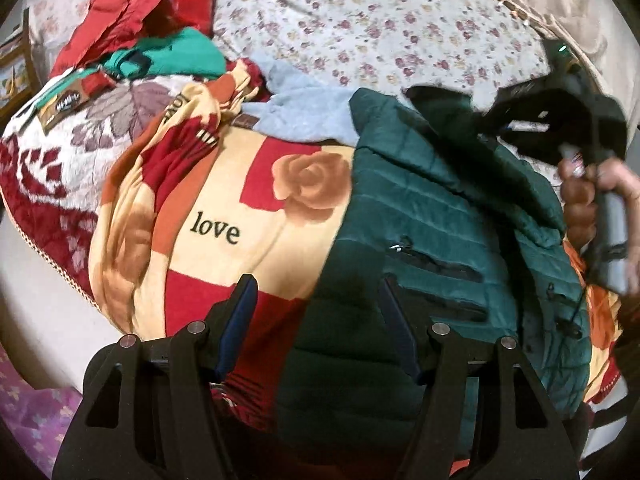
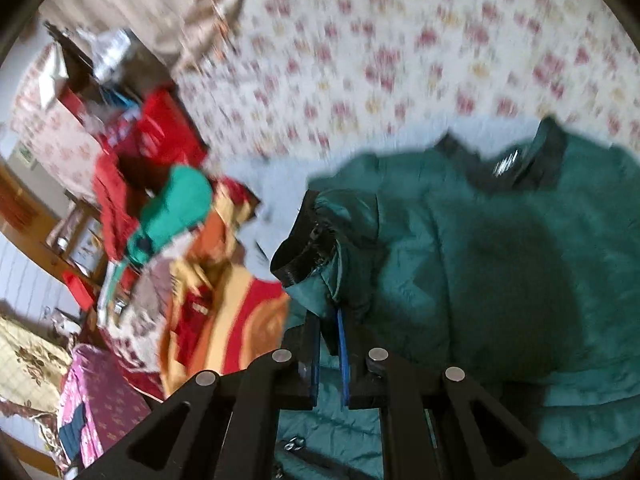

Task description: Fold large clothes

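A dark green quilted jacket [image 1: 440,232] lies on a yellow and red "love" blanket [image 1: 224,216] on the bed. My left gripper [image 1: 316,292] is open and empty, hovering above the jacket's left edge and the blanket. My right gripper [image 2: 328,316] is shut on the jacket's sleeve [image 2: 344,248] near its black cuff [image 2: 308,244], holding it over the jacket body [image 2: 500,256]. The right gripper also shows in the left wrist view [image 1: 440,96], held in a hand over the far end of the jacket. The right wrist view is blurred.
A pile of red and bright green clothes [image 1: 160,36] lies at the far left of the bed. A light blue garment [image 1: 304,116] lies behind the blanket. A floral sheet [image 1: 380,28] covers the bed. Wooden furniture [image 2: 48,220] stands beside the bed.
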### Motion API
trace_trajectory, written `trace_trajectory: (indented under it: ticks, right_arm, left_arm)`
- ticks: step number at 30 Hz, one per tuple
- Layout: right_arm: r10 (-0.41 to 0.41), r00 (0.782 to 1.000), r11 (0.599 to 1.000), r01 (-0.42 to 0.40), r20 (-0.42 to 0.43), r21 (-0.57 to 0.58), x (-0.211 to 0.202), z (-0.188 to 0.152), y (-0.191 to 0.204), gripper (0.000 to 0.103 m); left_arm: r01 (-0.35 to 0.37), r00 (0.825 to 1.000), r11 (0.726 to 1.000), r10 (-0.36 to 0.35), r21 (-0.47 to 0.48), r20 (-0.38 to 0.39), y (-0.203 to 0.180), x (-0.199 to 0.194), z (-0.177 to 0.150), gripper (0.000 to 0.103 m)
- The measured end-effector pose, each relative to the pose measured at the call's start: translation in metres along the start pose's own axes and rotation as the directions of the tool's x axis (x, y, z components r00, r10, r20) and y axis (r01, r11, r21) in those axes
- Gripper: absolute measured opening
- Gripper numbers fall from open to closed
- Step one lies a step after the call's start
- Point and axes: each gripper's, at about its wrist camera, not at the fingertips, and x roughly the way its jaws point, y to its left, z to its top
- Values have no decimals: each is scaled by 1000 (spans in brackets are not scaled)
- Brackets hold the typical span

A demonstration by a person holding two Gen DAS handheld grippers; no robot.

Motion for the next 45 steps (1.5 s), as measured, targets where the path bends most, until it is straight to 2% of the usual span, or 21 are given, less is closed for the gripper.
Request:
trace_trajectory:
  ticks: [5,9,10,11,13,14,17,20,24,26,28,30,33,35,39,42,45]
  right_arm:
    - [-80,995,995,83,-57,52,40,-10,-15,9]
    - [-91,994,995,93,-52,36,39,-10,-15,14]
    - [-88,995,996,89,-48,16,35,-12,-12,26]
    - [-83,996,997,83,-36,-9,29,-14,-8,46]
    - [-104,995,993,104,2,-58,17,-20,1,61]
    - [-109,994,990,110,20,-87,10,-22,6,63]
    - [-71,997,990,75,41,-118,-15,-32,12,63]
    - [-60,995,993,68,83,-98,-42,-47,4,63]
    - [-143,978,987,152,152,-51,-80,-67,-32,63]
    - [-200,964,979,203,176,3,-97,-67,-60,63]
    - [-227,956,973,215,185,82,-110,-61,-87,63]
    - [-246,948,964,217,203,155,-117,-54,-110,63]
    - [-291,932,946,248,214,208,-115,-43,-135,63]
    - [-311,928,938,266,202,223,-109,-38,-148,63]
    - [-316,936,932,277,153,234,-84,-35,-171,63]
    - [-302,945,934,268,124,237,-65,-40,-185,63]
    - [-302,943,937,268,138,223,-55,-44,-190,63]
  left_arm:
    - [1,1000,1000,-2,-20,-27,8,11,0,63]
    - [-3,1000,1000,2,-29,-28,10,11,0,63]
    - [-4,1000,1000,3,-29,-27,10,11,1,63]
    - [-5,1000,1000,4,-29,-28,10,11,1,63]
    - [-6,1000,1000,5,-23,-30,7,11,1,63]
    - [-7,1000,1000,6,-18,-31,5,10,0,63]
    - [-9,1000,1000,9,3,-27,-3,6,0,63]
    - [-14,1000,1000,15,26,-9,-9,-2,-1,63]
    - [-23,1000,999,23,40,-7,-13,-6,0,63]
    - [-28,999,998,29,48,-15,-16,-5,1,63]
    - [-14,1000,998,15,56,-27,-22,-3,7,63]
    - [21,1000,998,-20,65,-14,-33,-3,25,63]
    - [34,999,994,-37,100,28,-55,2,55,63]
    - [32,998,989,-38,142,44,-77,19,82,63]
    - [22,1000,981,-23,190,2,-103,72,123,63]
    - [-53,994,985,68,166,-82,-104,128,139,63]
    - [-111,968,984,139,139,-210,-93,178,136,63]
